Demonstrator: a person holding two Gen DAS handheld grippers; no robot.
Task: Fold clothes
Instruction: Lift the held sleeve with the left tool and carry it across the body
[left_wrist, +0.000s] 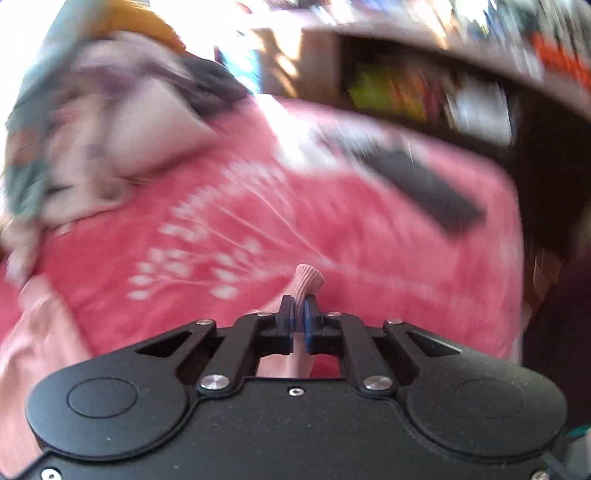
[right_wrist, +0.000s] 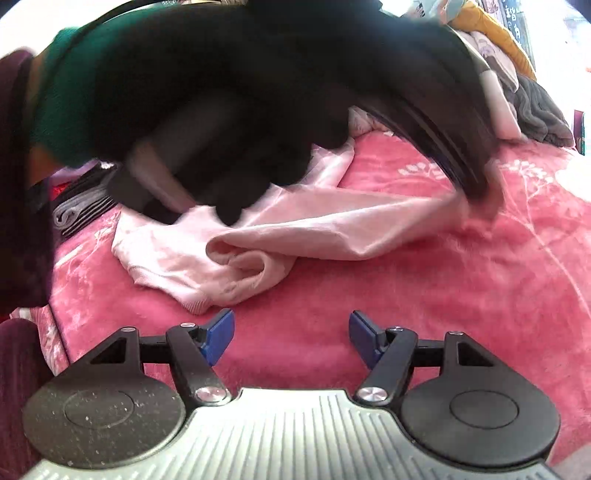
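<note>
Right gripper (right_wrist: 291, 338) jaws apart above pink blanket (right_wrist: 424, 295); crumpled pale pink garment (right_wrist: 295, 229) just ahead.

Pale pink top (right_wrist: 280, 229) — soft, crumpled, lying flat on pink blanket (right_wrist: 406, 314) — sleeve stretched toward 3 o'clock.

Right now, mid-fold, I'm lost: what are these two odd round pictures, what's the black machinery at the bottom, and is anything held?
Each picture comes from a fisheye camera on a hand-held gripper, looking out along its jaws. In the left wrist view, the left gripper has its jaws closed on a ribbed cuff of the pink garment. In the right wrist view, the right gripper is open and empty above the pink blanket. The pink garment lies crumpled there; the blurred dark shape above it is the other gripper, moving.
</note>
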